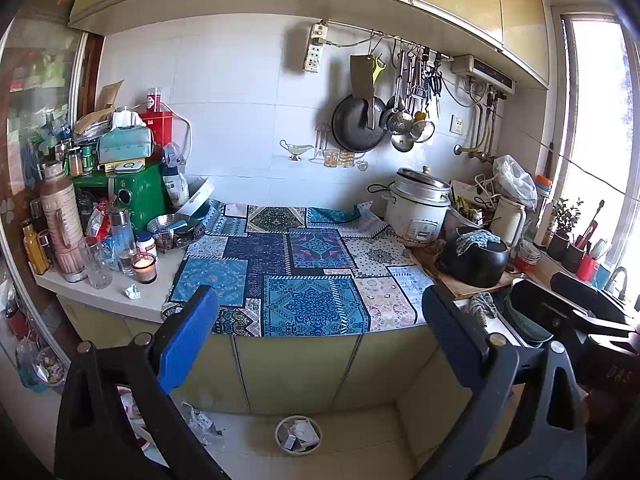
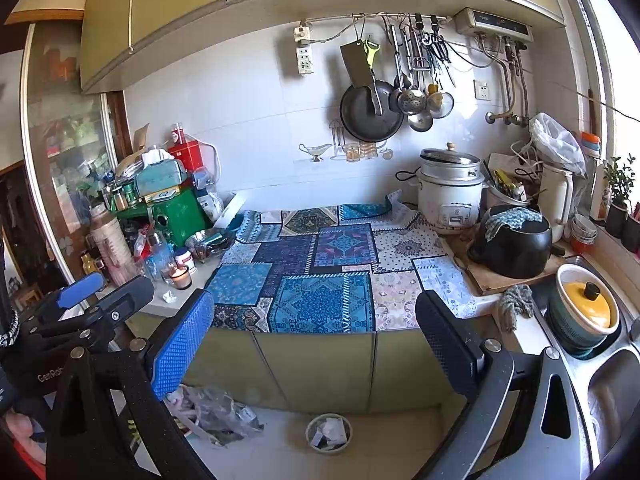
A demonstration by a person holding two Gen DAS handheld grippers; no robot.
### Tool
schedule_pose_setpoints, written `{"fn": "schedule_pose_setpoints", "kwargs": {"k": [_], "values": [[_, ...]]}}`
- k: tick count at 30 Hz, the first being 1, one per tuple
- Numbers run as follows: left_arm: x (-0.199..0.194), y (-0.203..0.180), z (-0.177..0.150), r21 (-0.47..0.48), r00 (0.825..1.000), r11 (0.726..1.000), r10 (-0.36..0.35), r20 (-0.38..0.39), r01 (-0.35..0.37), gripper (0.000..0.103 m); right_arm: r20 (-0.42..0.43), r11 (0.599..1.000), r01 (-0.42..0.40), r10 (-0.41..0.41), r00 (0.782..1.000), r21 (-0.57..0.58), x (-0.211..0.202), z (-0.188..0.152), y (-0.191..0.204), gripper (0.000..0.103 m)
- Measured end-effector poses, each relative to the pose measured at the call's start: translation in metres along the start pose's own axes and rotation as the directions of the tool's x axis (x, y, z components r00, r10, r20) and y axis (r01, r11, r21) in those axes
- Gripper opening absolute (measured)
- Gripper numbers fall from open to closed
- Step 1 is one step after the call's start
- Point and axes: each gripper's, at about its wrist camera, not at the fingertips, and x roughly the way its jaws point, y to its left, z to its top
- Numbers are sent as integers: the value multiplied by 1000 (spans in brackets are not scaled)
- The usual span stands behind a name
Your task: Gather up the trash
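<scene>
Left wrist view, gripper: my left gripper (image 1: pixel 320 312) hangs in front of the counter (image 1: pixel 120 304), fingers wide apart, nothing between them.
Left wrist view, trash: a crumpled paper ball (image 1: pixel 132 291) lies on the bare counter edge, just beside the lit candle (image 1: pixel 143 267) and near the empty glasses (image 1: pixel 96 262).
Left wrist view, bin: a small round bin (image 1: pixel 298 435) stands on the floor under the patterned cloth (image 1: pixel 304 272), already with some paper inside.
Right wrist view, gripper: my right gripper (image 2: pixel 314 318) is also held back from the counter, fingers wide, holding nothing.
Right wrist view, trash: the same paper ball (image 2: pixel 169 296) is seen beside the candle (image 2: pixel 181 277); my left gripper (image 2: pixel 96 292) is at the left, close to it.
Right wrist view, floor: loose plastic wrappers (image 2: pixel 218 406) lie near the bin (image 2: pixel 329 433).
Step in hand, my judgement: I think the left gripper should take the paper ball first. I would come from the front edge, low, away from the flame and the glasses.
Risk: a wide swing may knock a glass or touch the candle.
</scene>
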Motion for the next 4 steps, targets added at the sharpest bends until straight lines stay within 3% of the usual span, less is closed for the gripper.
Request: {"fn": "schedule_pose_setpoints", "kwargs": {"k": [4], "values": [[2, 0, -1, 7, 1000, 1000, 2, 0, -2, 102, -4, 1000, 6, -6, 1000, 7, 2, -1, 1, 100]]}}
